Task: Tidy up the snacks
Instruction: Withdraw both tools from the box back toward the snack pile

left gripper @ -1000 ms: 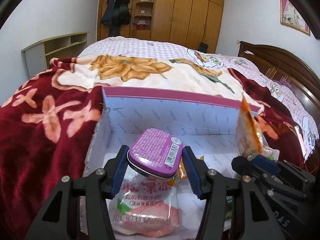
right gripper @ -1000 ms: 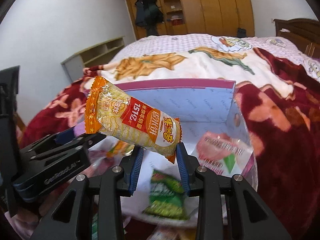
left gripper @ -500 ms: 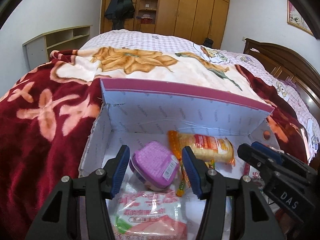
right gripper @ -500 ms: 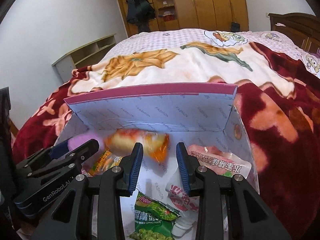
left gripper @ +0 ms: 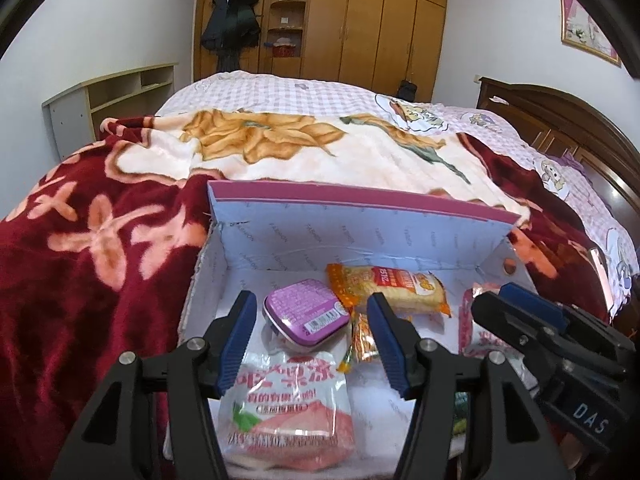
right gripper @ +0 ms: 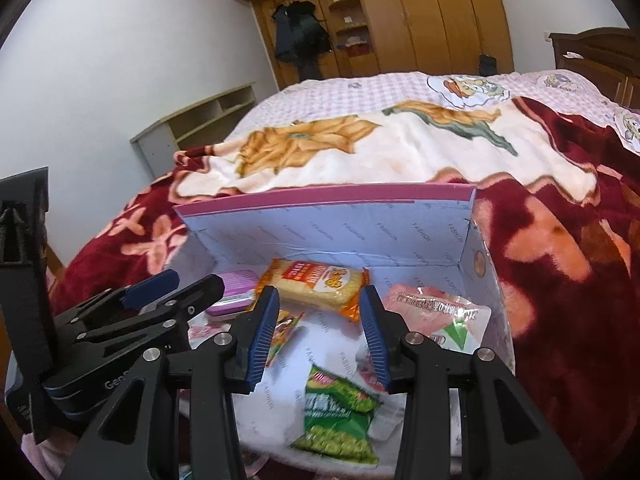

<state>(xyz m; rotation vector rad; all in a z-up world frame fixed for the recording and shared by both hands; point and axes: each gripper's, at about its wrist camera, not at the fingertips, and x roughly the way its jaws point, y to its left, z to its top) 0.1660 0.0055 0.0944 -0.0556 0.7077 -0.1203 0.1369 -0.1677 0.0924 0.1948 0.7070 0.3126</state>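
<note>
Hovering over the near edge of the box (left gripper: 352, 236), the left gripper (left gripper: 312, 340) has its blue pads spread wide and holds nothing; the purple tin (left gripper: 306, 312) lies free between them on the box floor, toward the far left corner. Beside it, the right gripper (right gripper: 316, 336) is likewise wide open and empty. The orange cracker pack (right gripper: 316, 284) rests against the far wall, near the middle. A pink jelly pouch (left gripper: 288, 404) lies by the near edge, another pink pouch (right gripper: 432, 312) sits along the right wall, and a green pea packet (right gripper: 338, 420) lies at the near edge. The box sits on a red floral blanket (left gripper: 80, 264).
</note>
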